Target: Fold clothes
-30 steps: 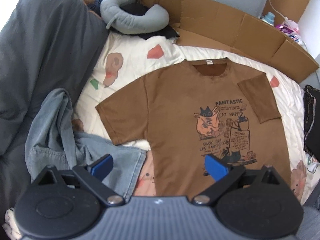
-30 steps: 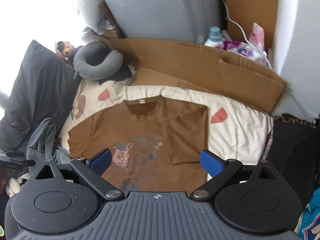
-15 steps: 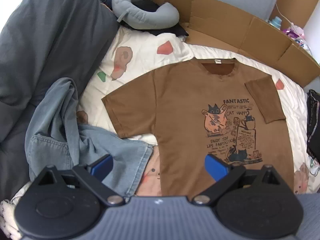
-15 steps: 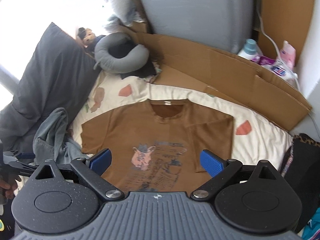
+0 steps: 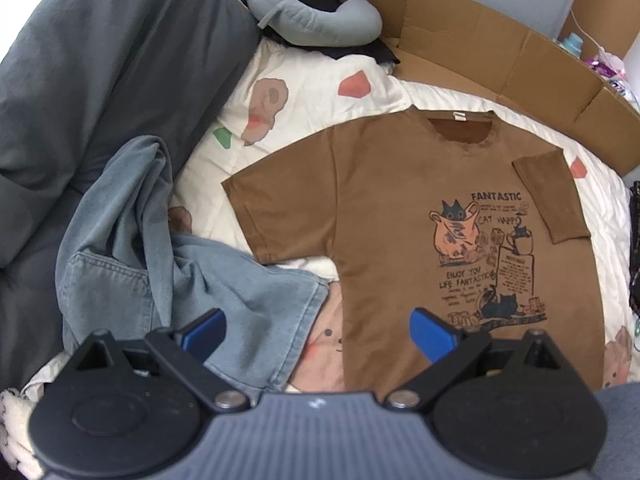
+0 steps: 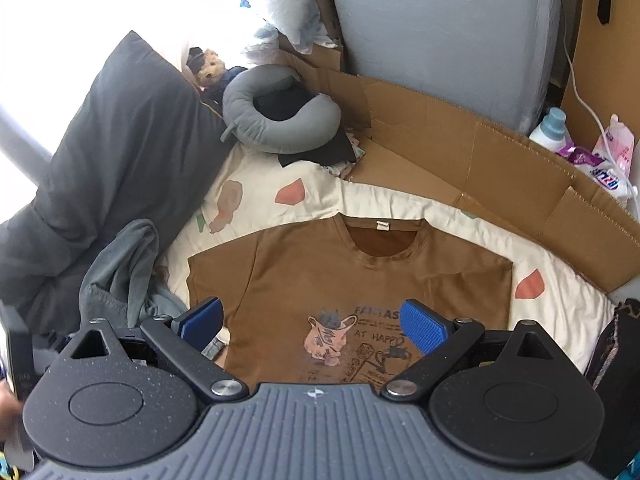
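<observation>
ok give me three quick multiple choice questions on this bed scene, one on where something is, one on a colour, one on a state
1. Where do the blue jeans lie relative to the t-shirt?
A. on top of its print
B. beside its spread sleeve, on the dark pillow's side
C. on the cardboard

2. What colour is the t-shirt?
A. brown
B. white
C. green

3. How do the t-shirt's sleeves lie?
A. both spread out
B. both folded in
C. one folded in over the body, one spread out

Answers:
1 B: the jeans are heaped next to the spread sleeve, towards the dark pillow.
2 A: the fabric is brown in both views.
3 C: the sleeve near the print lies folded over the body; the other sticks out flat.
</observation>
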`<action>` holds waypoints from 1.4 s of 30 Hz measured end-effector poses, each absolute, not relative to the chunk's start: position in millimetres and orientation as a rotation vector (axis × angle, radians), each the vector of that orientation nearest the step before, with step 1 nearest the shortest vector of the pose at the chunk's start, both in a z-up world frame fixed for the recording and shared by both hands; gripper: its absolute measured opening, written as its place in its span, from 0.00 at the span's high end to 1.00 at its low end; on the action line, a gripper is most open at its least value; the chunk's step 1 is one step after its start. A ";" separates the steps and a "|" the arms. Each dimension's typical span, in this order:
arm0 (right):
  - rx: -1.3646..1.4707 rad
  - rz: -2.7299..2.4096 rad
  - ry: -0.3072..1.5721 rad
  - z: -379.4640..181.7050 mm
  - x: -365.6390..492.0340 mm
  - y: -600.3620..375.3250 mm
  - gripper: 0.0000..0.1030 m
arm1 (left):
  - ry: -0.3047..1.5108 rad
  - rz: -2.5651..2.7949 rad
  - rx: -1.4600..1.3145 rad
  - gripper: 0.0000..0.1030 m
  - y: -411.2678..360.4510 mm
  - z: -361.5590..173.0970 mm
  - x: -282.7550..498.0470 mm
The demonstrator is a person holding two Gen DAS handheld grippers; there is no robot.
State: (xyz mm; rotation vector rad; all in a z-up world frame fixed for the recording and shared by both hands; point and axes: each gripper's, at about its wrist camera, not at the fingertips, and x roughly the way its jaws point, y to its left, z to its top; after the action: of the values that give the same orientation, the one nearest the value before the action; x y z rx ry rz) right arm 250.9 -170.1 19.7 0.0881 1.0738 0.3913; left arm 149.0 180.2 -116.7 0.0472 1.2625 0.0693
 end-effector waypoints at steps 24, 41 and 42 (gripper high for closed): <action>0.141 0.464 1.121 -92.9 289.1 -106.2 0.05 | 1.104 0.218 -0.103 0.05 248.5 -179.6 167.8; 0.142 0.563 1.148 -207.2 298.6 -45.2 0.05 | 1.096 0.241 -0.161 0.20 272.0 -252.9 198.0; 0.141 0.568 1.150 -213.9 298.0 -42.1 0.05 | 1.097 0.241 -0.165 0.21 272.4 -256.3 200.1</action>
State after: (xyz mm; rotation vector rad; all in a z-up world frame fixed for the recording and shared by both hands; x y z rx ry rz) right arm 298.0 -42.1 -213.9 0.1414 1.1504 0.5682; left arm 200.1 272.4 -256.3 -0.1645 1.0971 0.2414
